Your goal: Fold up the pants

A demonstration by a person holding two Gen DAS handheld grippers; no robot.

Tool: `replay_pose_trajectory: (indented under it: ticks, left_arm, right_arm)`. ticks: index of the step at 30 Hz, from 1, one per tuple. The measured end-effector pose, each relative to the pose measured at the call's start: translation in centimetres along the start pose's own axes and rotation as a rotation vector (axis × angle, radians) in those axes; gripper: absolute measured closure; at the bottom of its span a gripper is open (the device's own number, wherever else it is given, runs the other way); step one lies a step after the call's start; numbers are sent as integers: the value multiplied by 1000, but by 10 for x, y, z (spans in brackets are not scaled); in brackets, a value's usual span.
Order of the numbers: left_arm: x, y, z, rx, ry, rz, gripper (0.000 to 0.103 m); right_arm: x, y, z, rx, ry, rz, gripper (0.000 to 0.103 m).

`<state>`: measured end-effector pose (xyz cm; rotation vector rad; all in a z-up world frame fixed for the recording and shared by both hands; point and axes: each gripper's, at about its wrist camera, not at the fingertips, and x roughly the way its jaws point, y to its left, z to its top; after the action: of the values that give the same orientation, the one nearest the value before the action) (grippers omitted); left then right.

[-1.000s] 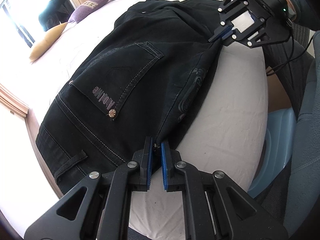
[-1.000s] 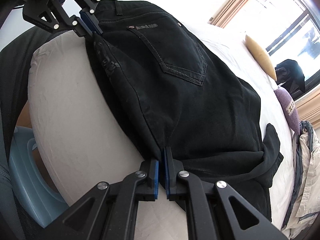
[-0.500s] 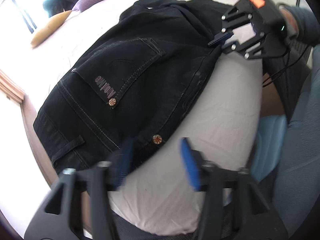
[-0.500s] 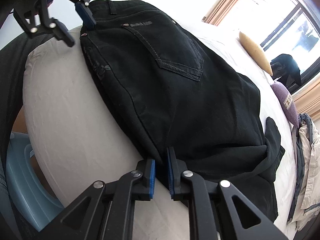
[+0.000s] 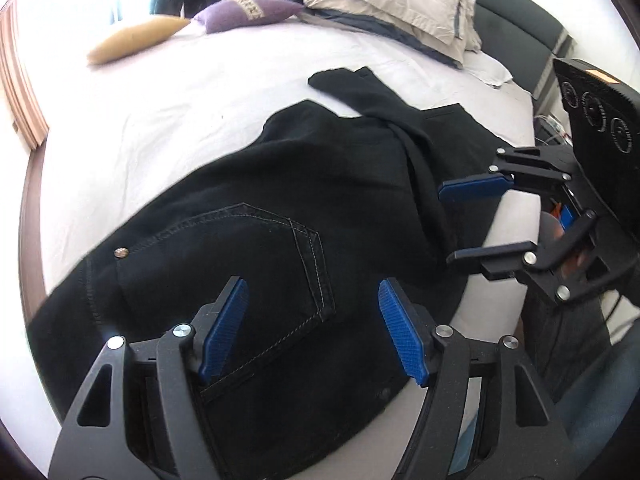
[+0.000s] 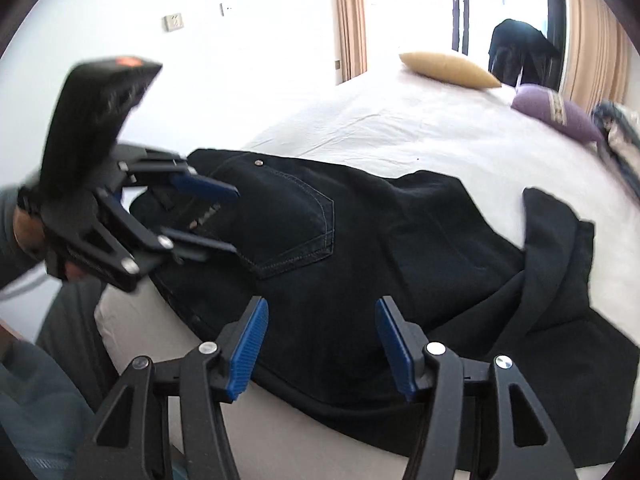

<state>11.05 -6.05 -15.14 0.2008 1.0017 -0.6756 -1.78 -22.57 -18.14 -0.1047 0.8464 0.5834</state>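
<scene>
The black pants (image 5: pixel 280 216) lie flat on the white bed sheet (image 5: pixel 180 92), near the bed's close edge, back side up with a stitched rear pocket (image 5: pixel 248 264) showing. Their long axis runs along that edge: the waist end sits under the left gripper (image 5: pixel 312 324), and the legs stretch away toward the right gripper (image 5: pixel 468 220), where one leg end (image 5: pixel 352 84) is flipped back over the other and angles toward the headboard. Both grippers hang just above the fabric with their blue pads spread wide, holding nothing. The bed fills most of the room in sight; a yellow cushion (image 5: pixel 132 38) and a purple cushion (image 5: pixel 248 12) rest at the far side near curtains (image 6: pixel 352 16) and a bright window. Only the left wrist view shows the rumpled beige duvet (image 5: pixel 392 4) against the dark headboard (image 5: pixel 516 20). Only the right wrist view shows the white wall with its wall plates (image 6: pixel 174 22), along with the left gripper (image 6: pixel 228 216) over the waistband and the right gripper (image 6: pixel 320 340) over the thigh area.
</scene>
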Motion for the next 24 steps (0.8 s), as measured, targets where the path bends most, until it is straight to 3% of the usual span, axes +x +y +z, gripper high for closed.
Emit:
replay_pose_trajectory:
  ticks: [3,5,9,11,13,16,19,22,24]
  left_arm:
    - [39,-2,-4,0,79,77,36]
    - [42,-5,-11,42,63,117,37]
    - [29,1,-10,34,82,148,36]
    - [17,4,0,1,52,146,36]
    - [9,-1,18,-15,3,120,36]
    - [23,-11,52,-36,-34,73,36]
    - [59,-16,73,-69,-2,72,36]
    - [90,-7,71,-153,58,64,37]
    - [97,-11,72,-140,57,83,37]
  right_arm:
    - [35,-23,-10,89,97,-9,44]
    - [50,-37,-25,131,168,-62,46]
    - [23,-51,-35,172,124,-55,47]
    - [0,-61,-31,214,60,-27,45]
    - [-25,-83,-20,281,-22,-34,34]
    - [-46,-126,5,390,-99,-90,34]
    - [-48,-165,42,416,-106,-199,34]
    - [-33,-191,81,376,-64,-295,34]
    - [-13,-199,103,338,-30,-327,34]
